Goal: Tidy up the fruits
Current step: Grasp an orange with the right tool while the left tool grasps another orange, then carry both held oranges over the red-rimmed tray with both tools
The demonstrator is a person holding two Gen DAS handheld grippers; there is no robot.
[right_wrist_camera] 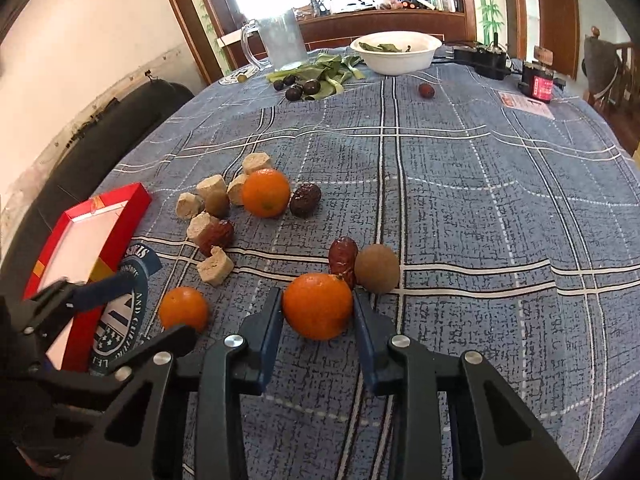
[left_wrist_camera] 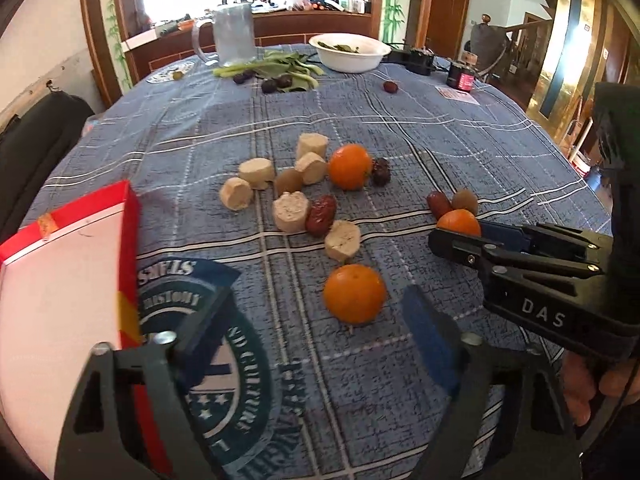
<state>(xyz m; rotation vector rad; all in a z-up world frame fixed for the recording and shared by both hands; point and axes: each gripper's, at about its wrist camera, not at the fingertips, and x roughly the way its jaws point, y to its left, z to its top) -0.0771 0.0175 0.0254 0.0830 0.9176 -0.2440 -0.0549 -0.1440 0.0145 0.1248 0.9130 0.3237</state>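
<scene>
Three oranges lie on the blue checked tablecloth. My right gripper [right_wrist_camera: 316, 320] is shut on the nearest orange [right_wrist_camera: 318, 306], its blue pads pressing both sides; the left wrist view shows that orange [left_wrist_camera: 459, 222] in the right gripper [left_wrist_camera: 440, 236]. A red date [right_wrist_camera: 343, 256] and a brown round fruit [right_wrist_camera: 377, 268] sit just behind it. My left gripper [left_wrist_camera: 316, 340] is open, its fingers apart and low over the cloth, with a second orange [left_wrist_camera: 354, 294] just ahead of the tips, untouched. The third orange [left_wrist_camera: 350, 166] rests farther out beside a dark date [left_wrist_camera: 381, 171].
A red box with a white inside [left_wrist_camera: 128, 216] stands at the left, close to my left finger. Several beige cake chunks [left_wrist_camera: 256, 172] and a red date [left_wrist_camera: 321, 214] cluster mid-table. Far back stand a white bowl [left_wrist_camera: 350, 60], a glass mug [left_wrist_camera: 234, 32], greens and dark plums [left_wrist_camera: 276, 84].
</scene>
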